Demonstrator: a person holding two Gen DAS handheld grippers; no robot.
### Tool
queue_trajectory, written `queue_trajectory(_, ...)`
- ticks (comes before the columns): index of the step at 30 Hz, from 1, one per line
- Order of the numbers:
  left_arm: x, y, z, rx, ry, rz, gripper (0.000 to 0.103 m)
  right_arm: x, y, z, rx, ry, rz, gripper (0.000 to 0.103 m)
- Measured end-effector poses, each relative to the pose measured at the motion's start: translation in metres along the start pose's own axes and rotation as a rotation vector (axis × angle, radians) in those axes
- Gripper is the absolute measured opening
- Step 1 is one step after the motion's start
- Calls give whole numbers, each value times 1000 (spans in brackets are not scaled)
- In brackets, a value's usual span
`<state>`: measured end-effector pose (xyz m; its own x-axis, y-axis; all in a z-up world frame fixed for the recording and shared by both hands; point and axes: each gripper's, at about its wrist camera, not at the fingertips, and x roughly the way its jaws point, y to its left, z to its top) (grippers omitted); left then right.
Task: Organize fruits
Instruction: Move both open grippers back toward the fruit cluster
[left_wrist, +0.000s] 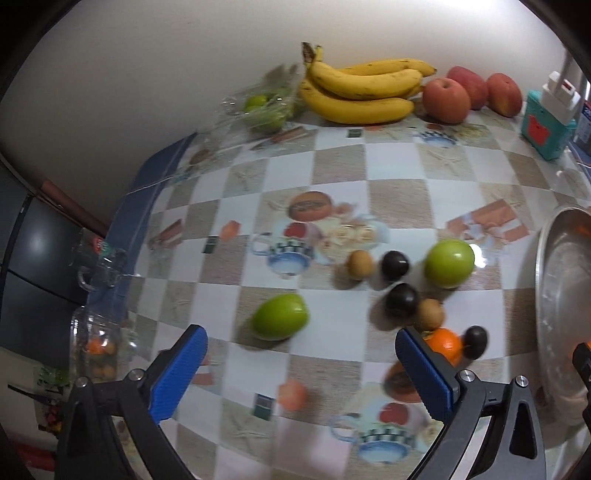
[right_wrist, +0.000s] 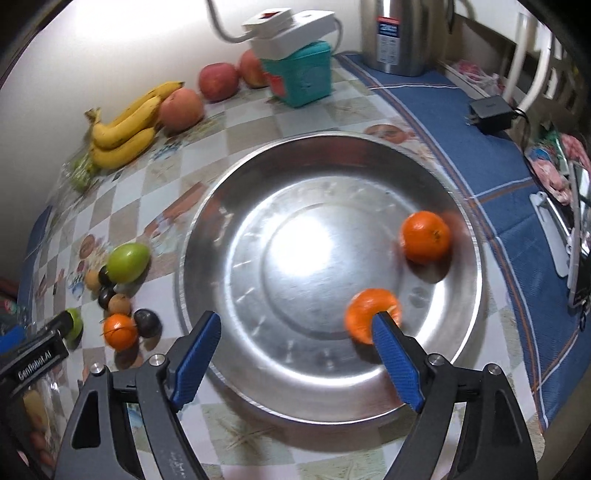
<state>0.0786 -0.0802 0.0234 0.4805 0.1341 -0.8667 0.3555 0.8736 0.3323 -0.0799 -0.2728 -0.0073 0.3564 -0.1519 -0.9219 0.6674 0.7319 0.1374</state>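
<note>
Both hand-held grippers gape wide, empty: left (left_wrist: 301, 365) facing a green fruit (left_wrist: 279, 316) lying crosswise, right (right_wrist: 295, 350) over the steel dish (right_wrist: 221, 206).

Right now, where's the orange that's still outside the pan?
On the tablecloth left of the steel pan in the right wrist view: the orange, beside a dark plum and below a brown fruit.
</note>
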Motion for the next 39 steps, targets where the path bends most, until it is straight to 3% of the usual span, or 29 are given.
queue_trajectory(13, 1, 62, -2, -53, -21, 45, 103, 5, 32, -10, -73, 23, 65, 85)
queue_trajectory(17, 4, 78, -3, -70, -15, 24, 103, 4, 41, -13, -89, 16, 71, 85)
queue_trajectory(20, 8, 89, -4, -88, -2, 0, 103, 3, 52, -15, -111, 7, 79, 103)
queue_trajectory(31, 29, 141, -8, -202, 34, -18, 103, -5, 104, -18, -211, -10, 156, 103)
queue_trajectory(39, 39, 150, -10, -236, 61, -45, 103, 1, 143, -28, -271, -1, 217, 103)
